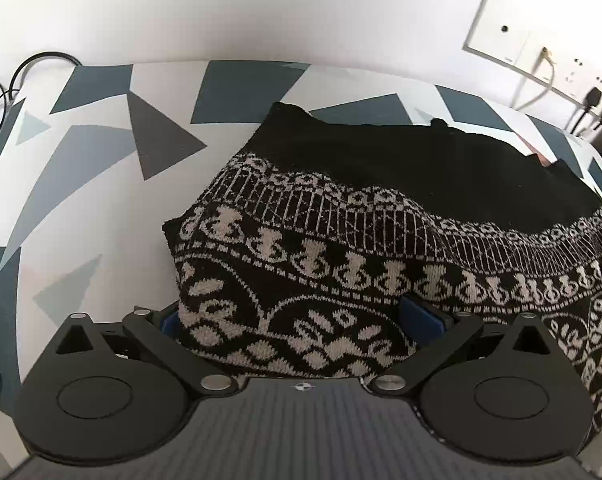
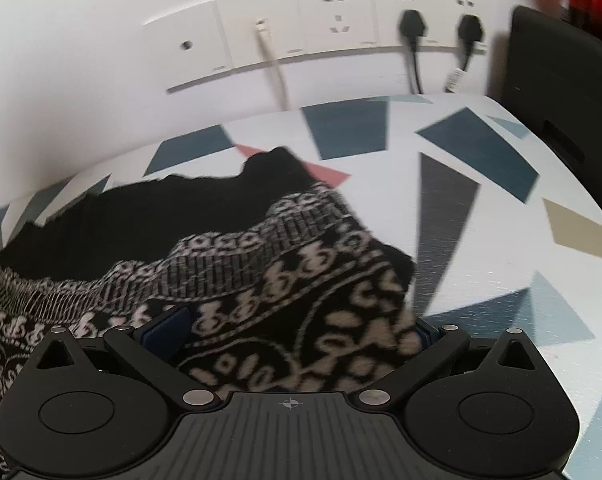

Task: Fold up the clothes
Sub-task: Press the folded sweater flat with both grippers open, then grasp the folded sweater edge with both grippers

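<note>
A black knit sweater with a cream pattern (image 1: 341, 240) lies on the table with the geometric-print cover (image 1: 101, 184). Its plain black part lies toward the wall. My left gripper (image 1: 297, 320) has its blue pads wide apart, with the sweater's left near corner bunched between them. In the right wrist view my right gripper (image 2: 297, 332) likewise has its pads wide apart around the sweater's (image 2: 261, 272) right near corner. The cloth hides the fingertips, so real grip is not visible.
A white wall with a socket panel (image 2: 321, 28) and two black plugs (image 2: 413, 28) stands behind the table. A black box (image 2: 561, 92) stands at the table's right edge. Black cables (image 1: 17, 76) lie at the far left corner.
</note>
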A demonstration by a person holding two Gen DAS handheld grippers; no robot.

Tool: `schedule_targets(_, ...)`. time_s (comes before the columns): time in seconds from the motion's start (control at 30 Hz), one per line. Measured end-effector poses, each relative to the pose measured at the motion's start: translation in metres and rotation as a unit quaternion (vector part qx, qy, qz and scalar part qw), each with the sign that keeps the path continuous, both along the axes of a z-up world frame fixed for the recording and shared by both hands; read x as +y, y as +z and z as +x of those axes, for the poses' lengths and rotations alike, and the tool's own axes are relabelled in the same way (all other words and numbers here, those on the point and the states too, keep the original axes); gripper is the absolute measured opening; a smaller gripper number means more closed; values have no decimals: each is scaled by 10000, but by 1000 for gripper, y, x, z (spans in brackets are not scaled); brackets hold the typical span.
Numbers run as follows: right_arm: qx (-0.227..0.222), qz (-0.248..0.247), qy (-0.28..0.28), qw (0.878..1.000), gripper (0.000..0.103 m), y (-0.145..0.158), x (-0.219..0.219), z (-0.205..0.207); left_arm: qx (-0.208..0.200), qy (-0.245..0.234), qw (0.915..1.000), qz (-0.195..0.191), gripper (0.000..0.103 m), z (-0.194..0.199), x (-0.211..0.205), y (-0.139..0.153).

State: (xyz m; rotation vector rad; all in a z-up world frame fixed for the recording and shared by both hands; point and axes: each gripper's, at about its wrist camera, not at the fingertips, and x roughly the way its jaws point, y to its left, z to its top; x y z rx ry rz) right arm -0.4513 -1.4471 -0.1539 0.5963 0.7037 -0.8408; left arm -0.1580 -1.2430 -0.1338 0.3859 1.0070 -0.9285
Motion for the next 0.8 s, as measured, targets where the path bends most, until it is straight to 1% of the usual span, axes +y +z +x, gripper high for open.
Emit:
schedule_targets(0.1,-15,57,-33,10000,102,1,-2,0,-3,87,10000,46,103,0,-2,0)
schedule_targets(0.4,66,356,-294,9989,102,7,-14,-11,-8,109,9999,23,103,-1,-2,-1)
schedule_targets(0.47,118,351,-349,9987,102,6,-16,-14,-6,103,9999,25,103,-1,-2,-1)
schedule_targets(0.6,161,290,-316,9990,102,2,-16,-14,-44,149,9999,-25,103,-2,-1,-2)
schedule_targets(0.8,220,221,-66,9995,102,0,-5,9,-20,224,9997,0,103,-2,-3,-1)
